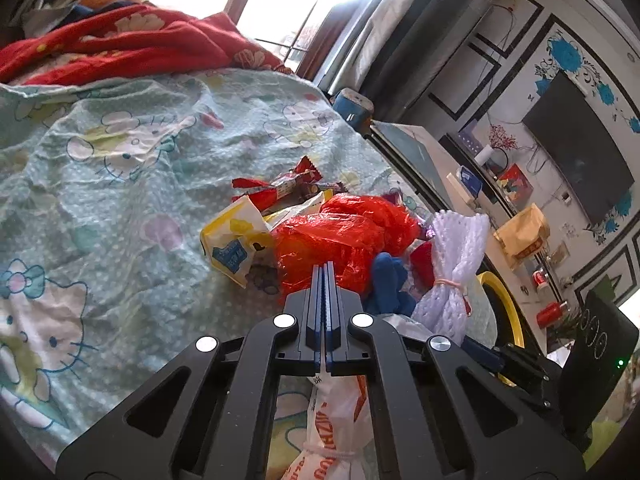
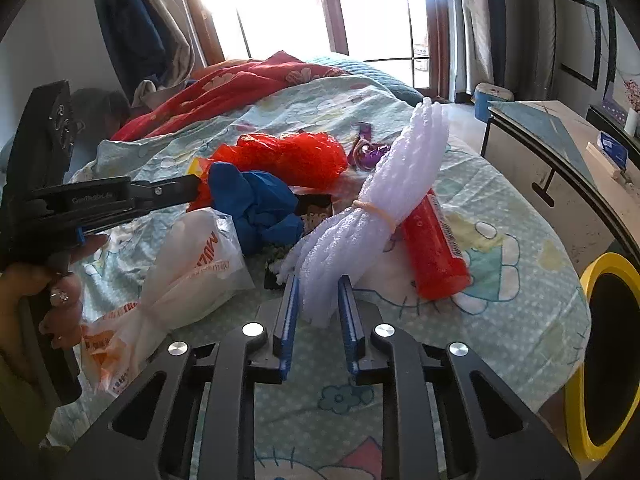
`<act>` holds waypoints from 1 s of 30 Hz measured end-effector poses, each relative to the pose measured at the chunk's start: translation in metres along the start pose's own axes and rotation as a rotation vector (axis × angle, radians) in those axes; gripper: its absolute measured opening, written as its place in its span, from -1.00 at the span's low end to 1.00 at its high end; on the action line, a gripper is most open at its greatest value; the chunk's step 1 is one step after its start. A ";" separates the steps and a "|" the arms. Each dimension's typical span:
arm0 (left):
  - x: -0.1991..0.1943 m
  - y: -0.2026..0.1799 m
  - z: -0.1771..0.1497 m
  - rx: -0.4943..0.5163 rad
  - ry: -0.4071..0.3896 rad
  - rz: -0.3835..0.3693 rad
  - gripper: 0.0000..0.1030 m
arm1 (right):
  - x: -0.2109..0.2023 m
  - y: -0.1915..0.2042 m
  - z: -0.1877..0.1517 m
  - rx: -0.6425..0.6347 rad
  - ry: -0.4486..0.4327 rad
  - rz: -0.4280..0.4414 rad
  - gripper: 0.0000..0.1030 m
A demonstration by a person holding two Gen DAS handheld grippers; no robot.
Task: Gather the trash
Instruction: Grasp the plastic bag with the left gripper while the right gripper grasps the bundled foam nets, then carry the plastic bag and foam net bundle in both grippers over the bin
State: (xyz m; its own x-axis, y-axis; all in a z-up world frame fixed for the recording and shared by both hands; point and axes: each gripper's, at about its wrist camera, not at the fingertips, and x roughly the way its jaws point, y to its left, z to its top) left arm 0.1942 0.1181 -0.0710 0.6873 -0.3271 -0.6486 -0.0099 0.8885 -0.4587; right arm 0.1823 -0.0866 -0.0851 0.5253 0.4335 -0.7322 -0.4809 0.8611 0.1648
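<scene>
On the bed were 1 red bag (image 2: 296, 156), 1 blue rag (image 2: 256, 204), 1 foam bundle (image 2: 384, 200), 1 red tube (image 2: 436, 248), 1 white bag (image 2: 196, 256)

Daylight enters through the window (image 2: 320, 8), which is overexposed to white glare in both views. Fisheye distortion bends the edges; corners are dark. Focus is sharp.

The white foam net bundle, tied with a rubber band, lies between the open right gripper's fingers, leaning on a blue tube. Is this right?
Not quite. In the right wrist view the tube is red, not blue. The white foam net bundle does lie between the open right gripper fingers.
</scene>
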 end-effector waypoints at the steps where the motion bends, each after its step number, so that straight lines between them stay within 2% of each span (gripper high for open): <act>1: -0.004 0.000 -0.001 0.001 -0.012 0.000 -1.00 | -0.002 -0.001 -0.001 0.000 -0.005 -0.002 -0.68; 16: -0.048 0.011 -0.003 -0.023 -0.107 -0.030 -1.00 | -0.034 0.003 -0.005 -0.021 -0.067 0.032 -0.73; 30: -0.096 -0.018 0.011 0.024 -0.237 -0.073 -1.00 | -0.059 0.001 -0.002 -0.025 -0.117 0.050 -0.73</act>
State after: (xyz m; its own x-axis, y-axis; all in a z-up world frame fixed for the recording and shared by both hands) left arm 0.1368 0.1370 0.0063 0.8366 -0.3092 -0.4523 0.0619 0.8736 -0.4828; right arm 0.1494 -0.1118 -0.0435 0.5780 0.5053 -0.6408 -0.5253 0.8313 0.1818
